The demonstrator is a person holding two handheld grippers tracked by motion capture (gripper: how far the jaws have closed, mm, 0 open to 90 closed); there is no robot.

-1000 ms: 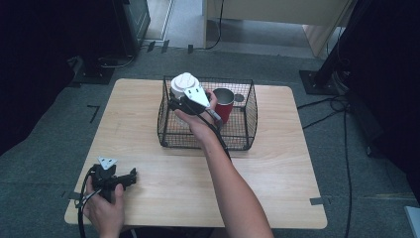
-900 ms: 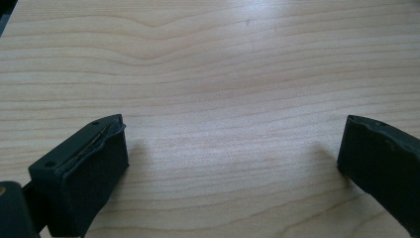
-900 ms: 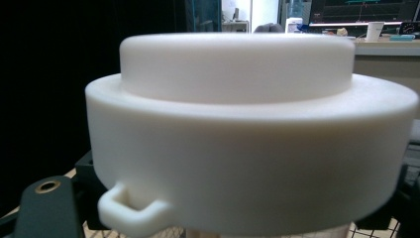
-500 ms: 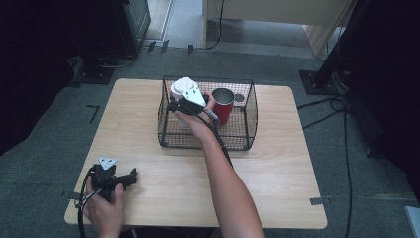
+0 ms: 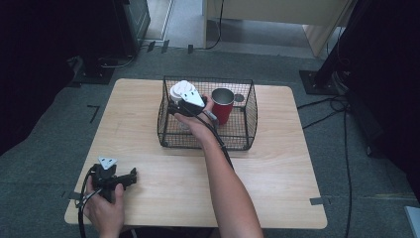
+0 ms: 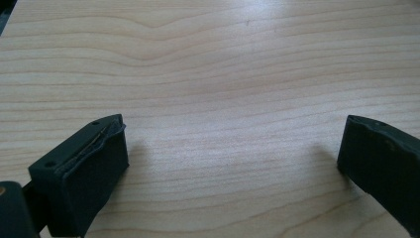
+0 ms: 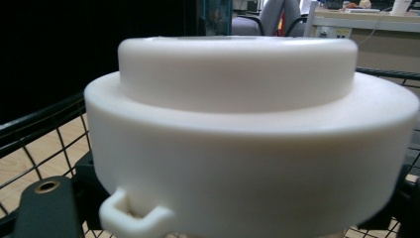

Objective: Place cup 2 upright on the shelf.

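A white round lidded container (image 5: pixel 179 90) hangs over the left part of the black wire basket (image 5: pixel 208 145), level with its rim. My right gripper (image 5: pixel 177 103) is shut on it. In the right gripper view the container (image 7: pixel 247 124) looms close, with a black jaw at each lower side and a small tab low on its left. A red mug (image 5: pixel 223 107) with a metal inside stands upright in the basket, just right of the hand. My left gripper (image 5: pixel 130 177) rests on the table near the front left corner. It is open (image 6: pixel 233 158) over bare wood.
The light wooden table (image 5: pixel 277 168) carries the basket at its back middle. The person's right forearm (image 5: pixel 223 173) crosses the table's middle from the front edge. Cables and dark stands sit on the grey floor around the table.
The right gripper with the white container has shifted a little left and down over the basket. The left gripper has stayed put.
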